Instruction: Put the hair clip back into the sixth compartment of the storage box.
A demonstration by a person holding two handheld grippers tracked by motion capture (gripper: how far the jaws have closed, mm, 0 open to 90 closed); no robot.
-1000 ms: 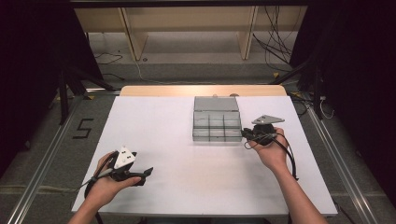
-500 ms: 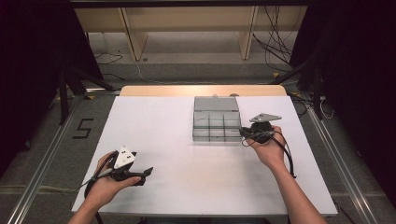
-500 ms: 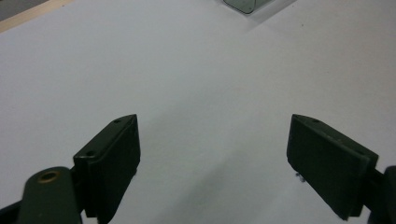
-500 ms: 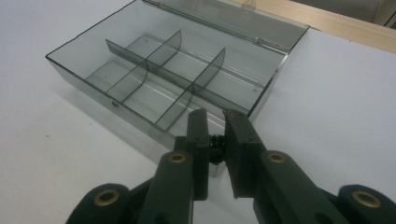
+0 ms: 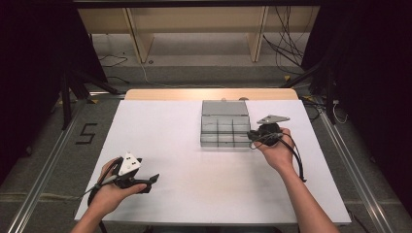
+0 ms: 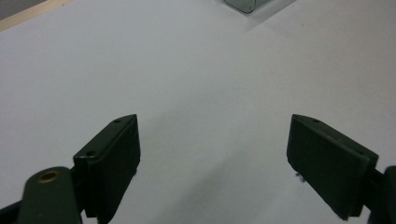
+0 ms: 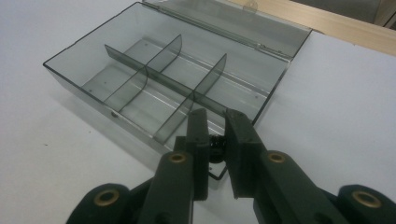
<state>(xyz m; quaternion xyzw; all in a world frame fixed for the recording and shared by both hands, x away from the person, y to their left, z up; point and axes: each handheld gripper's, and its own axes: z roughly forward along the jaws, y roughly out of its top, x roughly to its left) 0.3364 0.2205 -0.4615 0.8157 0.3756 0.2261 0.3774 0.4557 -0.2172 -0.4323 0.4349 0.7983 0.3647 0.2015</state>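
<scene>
The white tabletop (image 5: 194, 165) carries a smoky clear compartment box (image 5: 225, 127), its lid folded back flat on the far side and its six cells looking bare. The box sits directly ahead of the right tool (image 7: 215, 140), whose jaws are drawn nearly together on a small dark object (image 7: 215, 150), too hidden between the pads to identify, at the box's near corner and over its nearest cell.

The main risk, as I judge it, is a misplaced release: the tip hangs close to the front wall (image 7: 140, 133) and a thin divider (image 7: 211, 72), so the piece could land on an edge and bounce out onto the tabletop or into a neighbouring cell. A nudge against the light box might also slide it.

The left tool (image 6: 215, 158) rests well away, jaws spread wide over bare surface, too far to steady the box.
</scene>
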